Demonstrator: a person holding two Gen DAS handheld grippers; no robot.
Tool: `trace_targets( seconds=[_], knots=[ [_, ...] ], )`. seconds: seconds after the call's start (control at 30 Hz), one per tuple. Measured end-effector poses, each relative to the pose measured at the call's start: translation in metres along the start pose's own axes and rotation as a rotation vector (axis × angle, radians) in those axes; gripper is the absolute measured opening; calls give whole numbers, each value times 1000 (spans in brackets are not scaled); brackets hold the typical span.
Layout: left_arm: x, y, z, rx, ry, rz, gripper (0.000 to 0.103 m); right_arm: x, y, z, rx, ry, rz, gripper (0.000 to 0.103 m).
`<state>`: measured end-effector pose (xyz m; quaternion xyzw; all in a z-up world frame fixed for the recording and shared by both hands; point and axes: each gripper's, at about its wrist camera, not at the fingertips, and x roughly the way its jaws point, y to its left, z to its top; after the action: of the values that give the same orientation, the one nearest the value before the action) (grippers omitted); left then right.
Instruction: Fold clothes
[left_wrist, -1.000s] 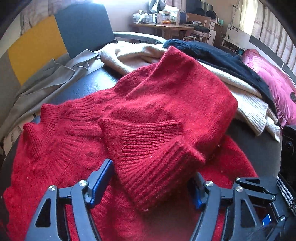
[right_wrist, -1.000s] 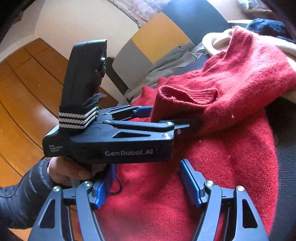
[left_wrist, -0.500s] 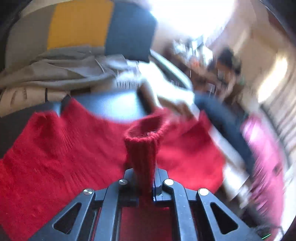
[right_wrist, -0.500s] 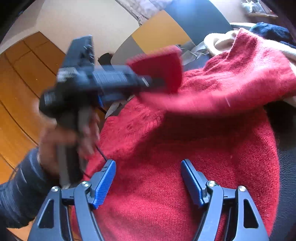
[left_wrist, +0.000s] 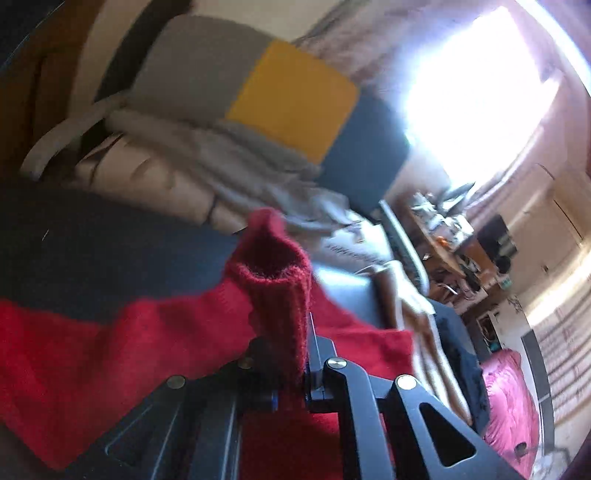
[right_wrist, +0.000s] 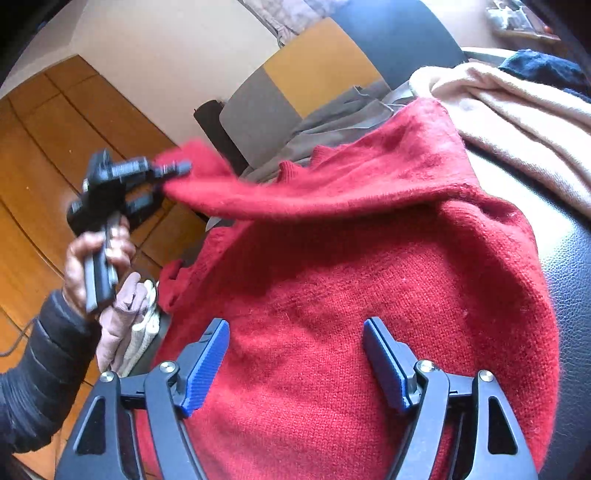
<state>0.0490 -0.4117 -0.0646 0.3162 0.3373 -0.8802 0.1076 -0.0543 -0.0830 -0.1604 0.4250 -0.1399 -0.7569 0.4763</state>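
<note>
Left gripper (right_wrist: 177, 168) pressed together on the ribbed cuff (left_wrist: 273, 280) of the red sweater (right_wrist: 369, 295) — sleeve (right_wrist: 314, 188) pulled taut, lifted off past the surface's left edge. A hand (right_wrist: 92, 258) (dark sleeve) holds its handle. Right gripper (right_wrist: 295, 358) spread and opening, nothing between the pads, over the sweater body. Sweater lies flat on the dark leather surface (right_wrist: 569, 258) — cream knit (right_wrist: 517, 107) toward the far right corner.
</note>
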Motion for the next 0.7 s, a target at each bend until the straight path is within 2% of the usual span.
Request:
trace_targets(
  seconds=[0.2,0.33,0.43,0.5,0.63,0.7],
  knots=[
    [-26,54,-35,-106,-67,20,7,2,3,2,-15,12,-19,79],
    [-32,77,-40,-143,-52,9,7,5,7,7,7,41,-60,79],
    [-28,73,-39,-116,-19,-19,7,14,13,21,51,85,-28,80],
    [-28,64,-37,-103,-16,-48,7,23,16,32,20,95,-13,80],
    [-57,64,-23,-182,-141,-172,7,37,-11,61,114,44,-36,80],
    [-70,66,-20,-195,-197,-178,7,29,-31,75,185,-46,-86,79]
  ],
)
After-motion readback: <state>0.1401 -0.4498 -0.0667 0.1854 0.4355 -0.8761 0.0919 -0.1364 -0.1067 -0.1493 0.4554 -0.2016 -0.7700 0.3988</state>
